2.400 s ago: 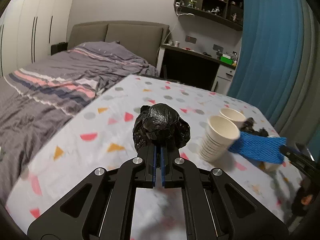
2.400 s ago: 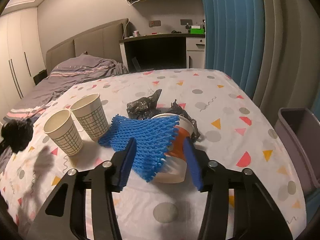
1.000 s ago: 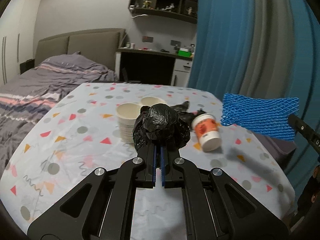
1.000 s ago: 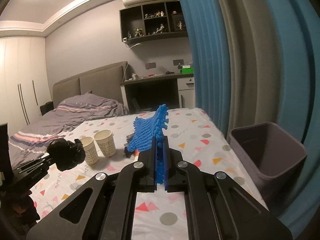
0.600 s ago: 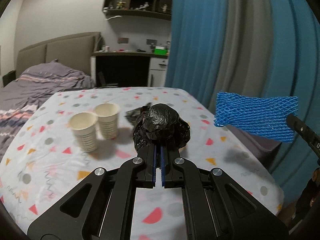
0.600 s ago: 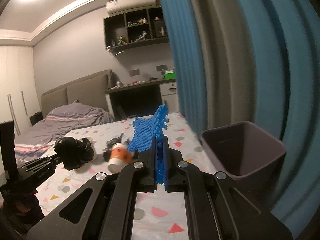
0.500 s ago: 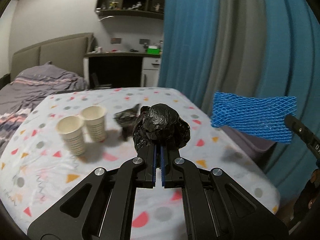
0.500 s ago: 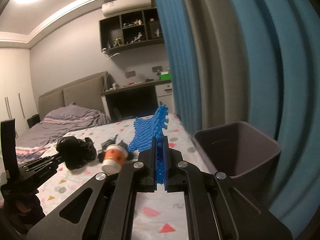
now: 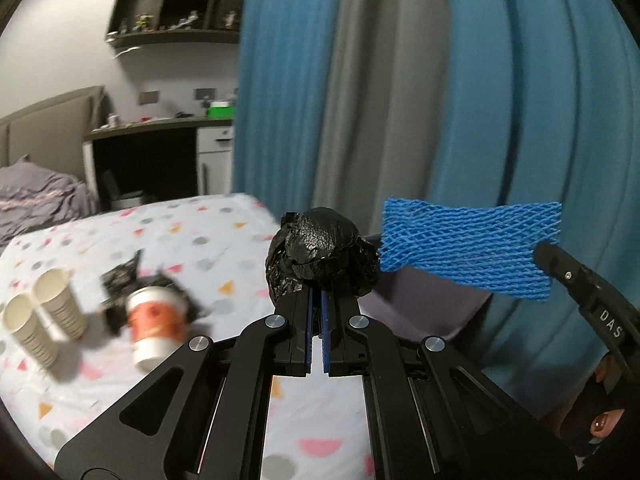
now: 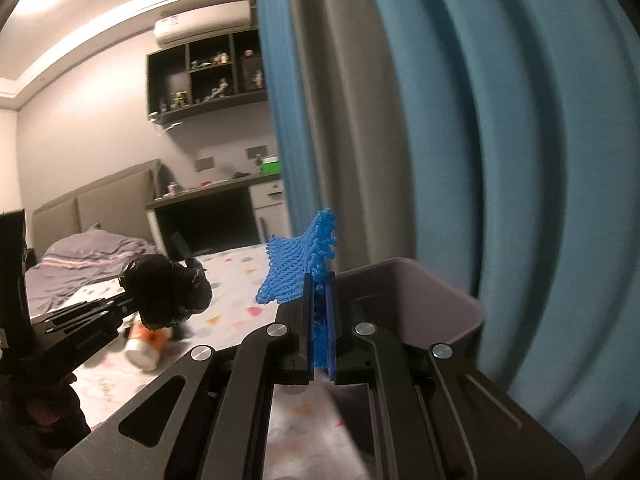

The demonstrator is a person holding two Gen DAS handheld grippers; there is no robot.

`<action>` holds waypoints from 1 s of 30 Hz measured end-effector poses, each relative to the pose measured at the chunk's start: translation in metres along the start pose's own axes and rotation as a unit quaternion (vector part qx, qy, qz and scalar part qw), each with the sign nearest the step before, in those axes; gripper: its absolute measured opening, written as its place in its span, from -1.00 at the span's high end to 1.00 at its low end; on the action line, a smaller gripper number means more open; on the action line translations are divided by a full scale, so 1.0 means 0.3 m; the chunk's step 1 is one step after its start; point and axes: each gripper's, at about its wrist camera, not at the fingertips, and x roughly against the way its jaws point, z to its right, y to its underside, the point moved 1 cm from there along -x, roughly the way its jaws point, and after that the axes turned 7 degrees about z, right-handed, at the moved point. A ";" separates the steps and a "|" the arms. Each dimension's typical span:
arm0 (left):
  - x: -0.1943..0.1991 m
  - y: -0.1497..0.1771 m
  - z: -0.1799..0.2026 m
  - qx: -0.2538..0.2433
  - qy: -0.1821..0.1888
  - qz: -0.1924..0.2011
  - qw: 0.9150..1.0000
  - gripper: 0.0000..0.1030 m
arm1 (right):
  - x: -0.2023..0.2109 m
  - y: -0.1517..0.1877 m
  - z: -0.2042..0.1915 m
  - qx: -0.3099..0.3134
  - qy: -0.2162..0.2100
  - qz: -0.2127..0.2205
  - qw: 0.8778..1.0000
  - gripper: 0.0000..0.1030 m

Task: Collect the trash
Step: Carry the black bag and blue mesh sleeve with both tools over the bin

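My left gripper (image 9: 316,294) is shut on a crumpled black plastic bag (image 9: 320,254) and holds it in the air above the table's right edge. It also shows in the right wrist view (image 10: 166,296). My right gripper (image 10: 319,280) is shut on a blue foam net sleeve (image 10: 300,260), held just in front of the grey trash bin (image 10: 432,300). In the left wrist view the sleeve (image 9: 468,246) hangs to the right of the bag, with the bin (image 9: 424,304) behind and below both.
On the patterned tablecloth (image 9: 180,240) lie an orange-and-white cup on its side (image 9: 154,326), two upright paper cups (image 9: 40,312) and another black wrapper (image 9: 122,278). Blue and grey curtains (image 9: 400,100) hang behind the bin. A bed and desk stand further back.
Both grippers have swung right, away from the table middle toward the bin and curtains, each keeping its load. The bin now sits much closer in the right wrist view.
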 end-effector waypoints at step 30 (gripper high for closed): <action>-0.393 0.066 0.242 -0.003 0.087 -0.078 0.993 0.95 | -0.254 0.054 0.172 -0.004 0.071 -0.062 0.996 0.89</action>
